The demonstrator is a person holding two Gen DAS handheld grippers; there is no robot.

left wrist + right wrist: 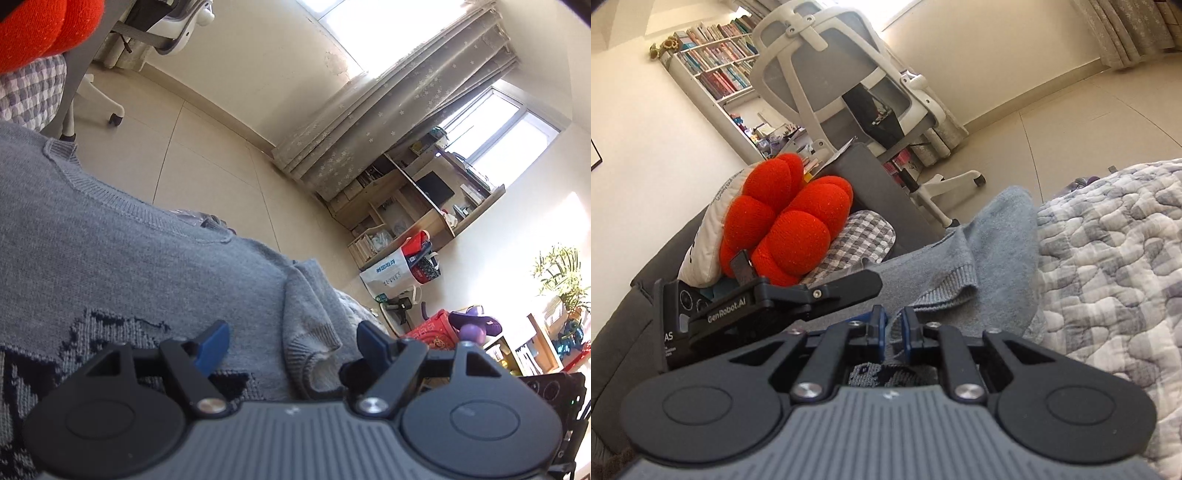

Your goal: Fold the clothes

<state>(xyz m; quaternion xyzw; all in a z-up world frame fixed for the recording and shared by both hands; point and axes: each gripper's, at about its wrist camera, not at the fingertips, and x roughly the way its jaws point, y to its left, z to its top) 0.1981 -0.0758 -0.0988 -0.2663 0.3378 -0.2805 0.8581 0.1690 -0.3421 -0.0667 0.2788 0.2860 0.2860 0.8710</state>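
Grey sweater (129, 251), on quilt (1108, 258): soft, limp knit; take at cuff or hem. Left gripper (291, 345) wide, empty. Right gripper (894, 325) narrow gap, apparently empty.

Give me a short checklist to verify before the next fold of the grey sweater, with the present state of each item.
1. Left gripper open: ok, jaws wide apart over the sweater.
2. Left gripper free of cloth: ok, the pads press on nothing.
3. Right gripper grip: cannot tell; only a narrow gap, a bit of knit in it.
4. Sleeve folded in: ok, its cuff lies on the body.
5. Sweater flat on the quilt: not ok, bunched near the sleeve.
6. Cushion clear of the sweater: ok.
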